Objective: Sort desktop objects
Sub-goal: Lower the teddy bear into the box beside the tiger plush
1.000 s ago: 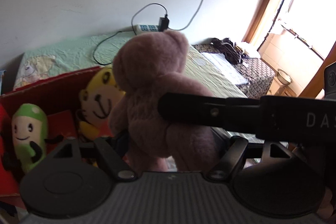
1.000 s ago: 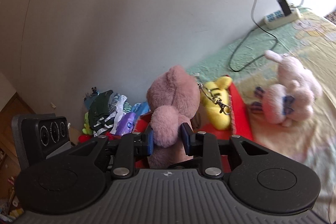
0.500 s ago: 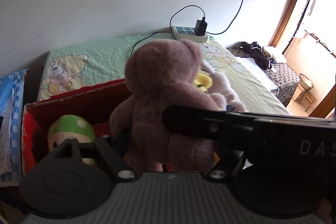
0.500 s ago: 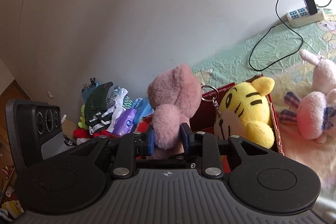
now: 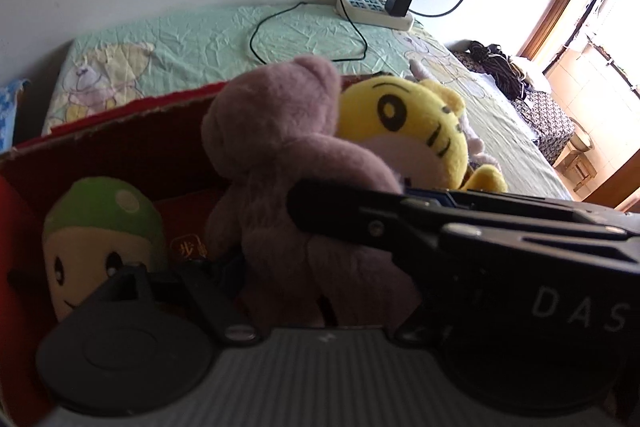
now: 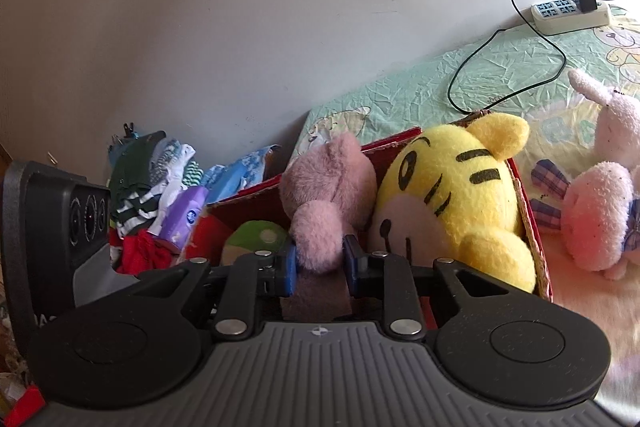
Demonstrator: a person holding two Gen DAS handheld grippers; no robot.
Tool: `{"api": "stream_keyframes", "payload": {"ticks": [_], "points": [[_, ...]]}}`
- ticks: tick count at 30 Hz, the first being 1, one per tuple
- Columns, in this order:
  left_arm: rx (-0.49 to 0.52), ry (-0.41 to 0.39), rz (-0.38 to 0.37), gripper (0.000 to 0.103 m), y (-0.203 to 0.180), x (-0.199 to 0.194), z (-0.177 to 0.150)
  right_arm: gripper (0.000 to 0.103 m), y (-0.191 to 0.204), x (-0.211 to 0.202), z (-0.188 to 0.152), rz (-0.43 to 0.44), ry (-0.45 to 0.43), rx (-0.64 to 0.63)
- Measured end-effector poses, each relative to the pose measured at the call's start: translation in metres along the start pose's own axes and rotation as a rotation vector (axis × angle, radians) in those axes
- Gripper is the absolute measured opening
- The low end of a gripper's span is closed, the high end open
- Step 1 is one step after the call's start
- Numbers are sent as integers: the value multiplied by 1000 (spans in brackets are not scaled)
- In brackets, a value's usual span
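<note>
the pink bear (image 6: 332, 195) sits low inside the red box (image 6: 532, 223), wedged between the yellow tiger (image 6: 456, 199) and green mushroom toy (image 5: 100, 223), its arm pinched in the right tongs (image 6: 319, 259), left tongs' (image 5: 280, 279) state unclear, on a green-sheeted bed (image 5: 192, 39) by the wall.

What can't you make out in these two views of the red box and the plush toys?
- Left tool: in the left wrist view the pink bear and the right tool's body cover its fingertips, so its state is unclear.
- Red box floor: hidden by the toys in both views.
- Green mushroom plush: mostly hidden behind the right tool in the right wrist view.
- Pink bunny: cut off by the right edge.
</note>
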State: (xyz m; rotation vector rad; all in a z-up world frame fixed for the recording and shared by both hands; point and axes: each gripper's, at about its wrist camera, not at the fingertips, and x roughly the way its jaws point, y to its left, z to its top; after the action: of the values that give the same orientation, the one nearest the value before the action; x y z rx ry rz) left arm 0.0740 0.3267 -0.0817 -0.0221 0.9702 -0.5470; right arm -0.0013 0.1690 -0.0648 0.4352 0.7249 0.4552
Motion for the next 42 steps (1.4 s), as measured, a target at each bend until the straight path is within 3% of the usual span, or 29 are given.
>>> {"api": "stream_keyframes", "payload": {"ticks": [12,23,42], "points": [[-7,51,-18,82,10,12,8,23,-14,16,1,-12,47,54],[53,46,20,90,1,13,7,22,-16,14,-3,-15,62,94],[76,17,13,86,-3,8,4,23,-15,5,-6,-27,69,100]]}}
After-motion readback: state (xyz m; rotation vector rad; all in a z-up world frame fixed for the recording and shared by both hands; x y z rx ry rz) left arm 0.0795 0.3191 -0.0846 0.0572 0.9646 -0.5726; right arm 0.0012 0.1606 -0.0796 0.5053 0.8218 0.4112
